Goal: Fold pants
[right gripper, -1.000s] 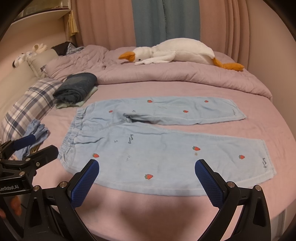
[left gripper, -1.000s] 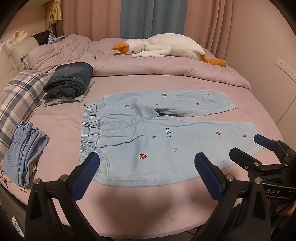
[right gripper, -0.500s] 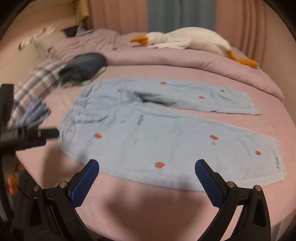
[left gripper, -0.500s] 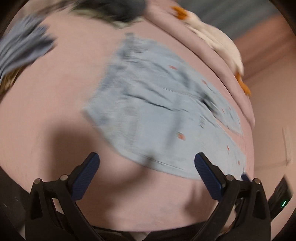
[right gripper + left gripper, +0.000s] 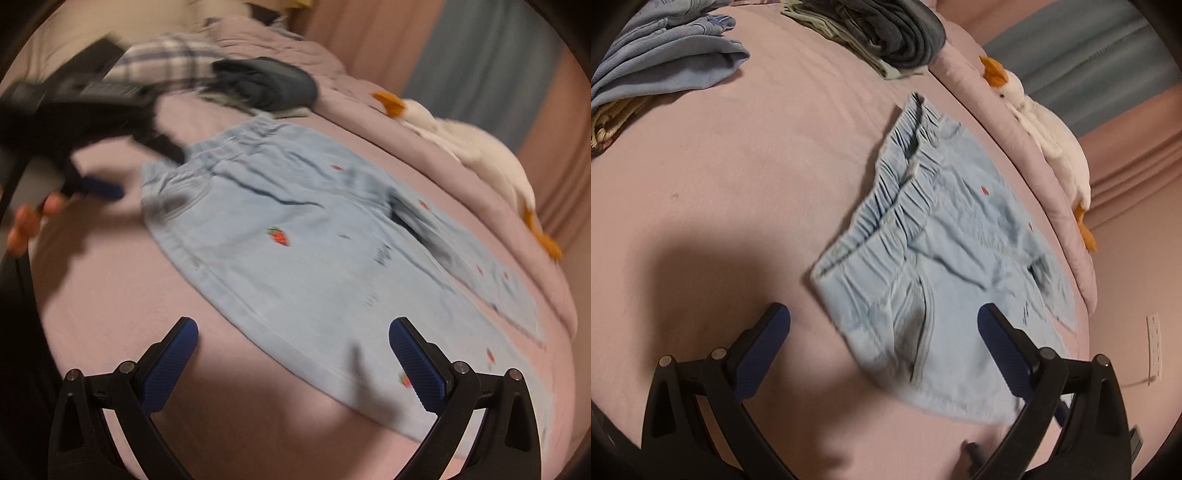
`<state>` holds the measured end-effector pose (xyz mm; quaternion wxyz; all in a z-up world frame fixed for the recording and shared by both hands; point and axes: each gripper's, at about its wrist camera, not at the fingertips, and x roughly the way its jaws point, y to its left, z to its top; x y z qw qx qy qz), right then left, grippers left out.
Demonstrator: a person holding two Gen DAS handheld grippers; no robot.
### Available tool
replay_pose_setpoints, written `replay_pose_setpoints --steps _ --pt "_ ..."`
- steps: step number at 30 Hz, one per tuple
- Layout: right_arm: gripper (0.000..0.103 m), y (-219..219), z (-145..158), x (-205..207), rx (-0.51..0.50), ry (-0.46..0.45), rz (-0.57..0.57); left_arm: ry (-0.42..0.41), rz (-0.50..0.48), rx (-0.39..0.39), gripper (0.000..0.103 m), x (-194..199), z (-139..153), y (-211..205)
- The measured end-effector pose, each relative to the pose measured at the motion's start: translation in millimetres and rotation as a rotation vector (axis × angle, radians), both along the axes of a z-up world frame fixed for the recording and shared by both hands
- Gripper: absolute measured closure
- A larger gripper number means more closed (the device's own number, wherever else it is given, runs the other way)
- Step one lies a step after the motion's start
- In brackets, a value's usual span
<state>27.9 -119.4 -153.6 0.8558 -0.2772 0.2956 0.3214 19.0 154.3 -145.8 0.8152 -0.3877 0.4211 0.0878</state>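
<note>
pants [image 5: 923,266] flat on bed [image 5: 738,177], waistband toward your left, legs running right — both your hand-held grippers, left [image 5: 882,332] and right [image 5: 293,345], wide open, holding nothing.

A home bedroom: pink-sheeted bed [image 5: 720,184], goose plush [image 5: 1049,136], curtains [image 5: 1108,66].

Bare pink sheet [image 5: 713,192] left of pants [image 5: 923,266]; folded clothes [image 5: 886,33] and plush goose [image 5: 1049,136] border the far side.

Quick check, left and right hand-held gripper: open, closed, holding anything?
Left hand-held gripper: open, empty, above the pants waistband corner.
Right hand-held gripper: open, holding nothing.
</note>
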Motion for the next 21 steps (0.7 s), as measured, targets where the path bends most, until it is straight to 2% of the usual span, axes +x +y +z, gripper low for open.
replay_pose_setpoints --steps 2,4,5,6,8,9,10,13,16,18,21 --pt "0.003 11 -6 -3 -0.037 -0.061 0.025 0.002 0.018 0.025 0.022 5 -2 6" --pt "0.016 20 -12 -10 -0.064 -0.117 0.077 0.022 0.026 0.05 0.068 10 -2 10" --pt "0.019 25 -13 -12 -0.063 -0.133 0.089 0.032 0.026 0.04 0.069 11 -5 14" --pt "0.027 28 -14 -14 -0.063 -0.149 0.109 0.023 0.025 0.019 0.071 10 -7 20" --pt "0.047 36 -15 -16 -0.075 -0.152 0.149 0.011 0.016 -0.001 0.075 8 -8 27" --pt "0.07 41 -15 -15 -0.083 -0.137 0.163 0.006 0.001 0.008 0.077 8 -6 28" --pt "0.081 45 -15 -15 -0.097 -0.129 0.165 0.003 -0.008 0.02 0.078 8 -3 27" --pt "0.084 47 -7 -19 -0.093 -0.117 0.152 -0.049 -0.028 0.078 0.079 5 17 28" --pt "0.085 46 4 -26 -0.071 -0.093 0.148 -0.067 -0.029 0.147 0.079 2 29 28" --pt "0.085 51 5 -26 -0.075 -0.075 0.166 -0.042 -0.033 0.184 0.078 3 24 29" --pt "0.085 61 -14 -24 -0.147 -0.052 0.171 0.052 -0.075 0.225 0.07 6 4 26"
